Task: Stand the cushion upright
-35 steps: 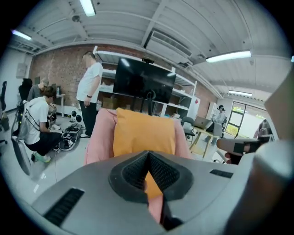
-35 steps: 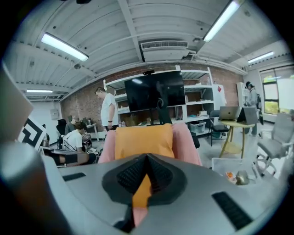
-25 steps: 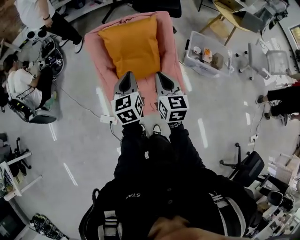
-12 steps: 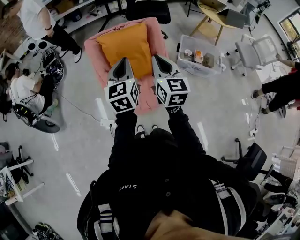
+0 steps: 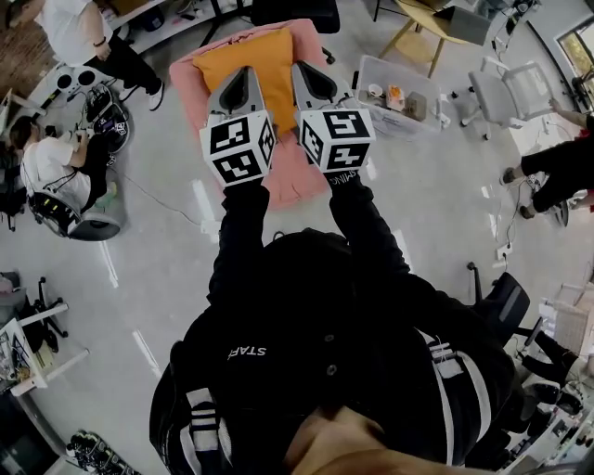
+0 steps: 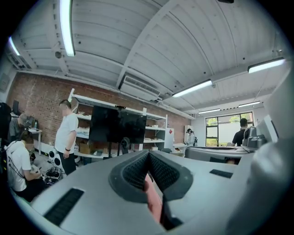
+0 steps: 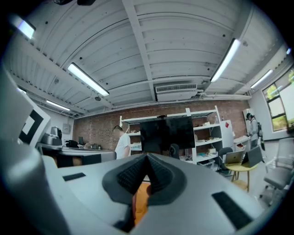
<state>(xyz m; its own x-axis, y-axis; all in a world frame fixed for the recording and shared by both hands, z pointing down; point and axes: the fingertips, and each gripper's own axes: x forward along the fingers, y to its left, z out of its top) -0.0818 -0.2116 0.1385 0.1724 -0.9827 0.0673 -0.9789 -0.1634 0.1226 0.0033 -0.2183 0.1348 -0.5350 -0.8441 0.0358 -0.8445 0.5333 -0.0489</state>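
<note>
An orange cushion (image 5: 277, 79) lies flat on a pink padded seat (image 5: 288, 176) on the floor, straight ahead of the person. Both grippers are held high above it, side by side and pointing level. My left gripper (image 5: 243, 76) hangs over the cushion's left half, shut, with nothing in it. My right gripper (image 5: 307, 70) is over the right half, also shut and empty. In the left gripper view the closed jaws (image 6: 148, 154) show only pink seat (image 6: 155, 204) beneath. Under the closed jaws (image 7: 147, 157) in the right gripper view a strip of orange cushion (image 7: 140, 202) shows.
A clear plastic box (image 5: 401, 91) of small items stands right of the seat, with a white chair (image 5: 506, 93) and a wooden table (image 5: 434, 20) beyond. A person sits at the left (image 5: 42, 167); another stands (image 5: 79, 32). Shelves with a dark screen (image 6: 117, 125) line the brick wall.
Both grippers have risen together toward the head camera, staying shut. The cushion still lies flat on the pink seat.
</note>
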